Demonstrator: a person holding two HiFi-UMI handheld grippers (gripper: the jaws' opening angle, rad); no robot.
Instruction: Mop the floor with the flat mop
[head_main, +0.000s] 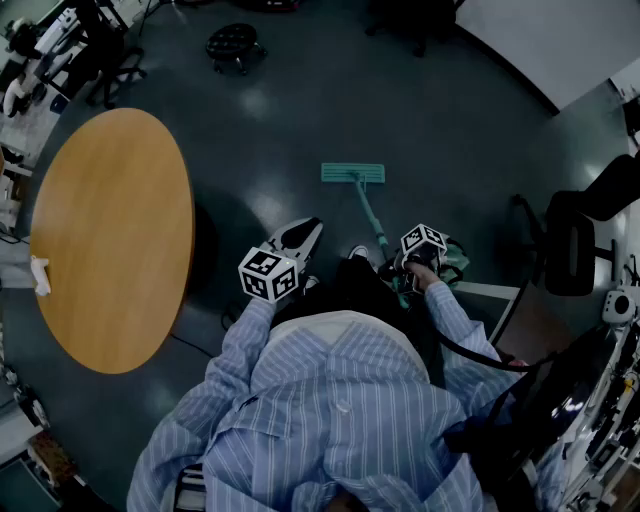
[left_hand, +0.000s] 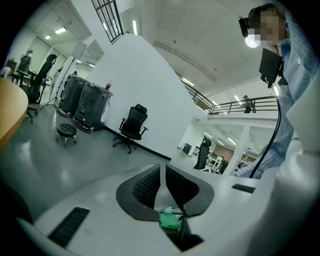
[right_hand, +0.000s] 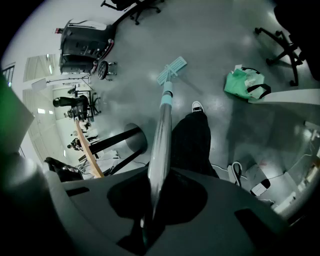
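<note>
Two grippers share the work unevenly: nearest, the left gripper (left_hand: 162, 170) hangs idle, fingers pressed together on nothing, while the right gripper (right_hand: 152, 197) clamps its fingers on the mop handle (right_hand: 162, 130), likely to steer; beyond, the mop head (head_main: 352, 173) lies flat on the floor (head_main: 300, 100).

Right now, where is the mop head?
In the head view, the mop head lies flat on the floor ahead of the person's shoe, right of the round table.
</note>
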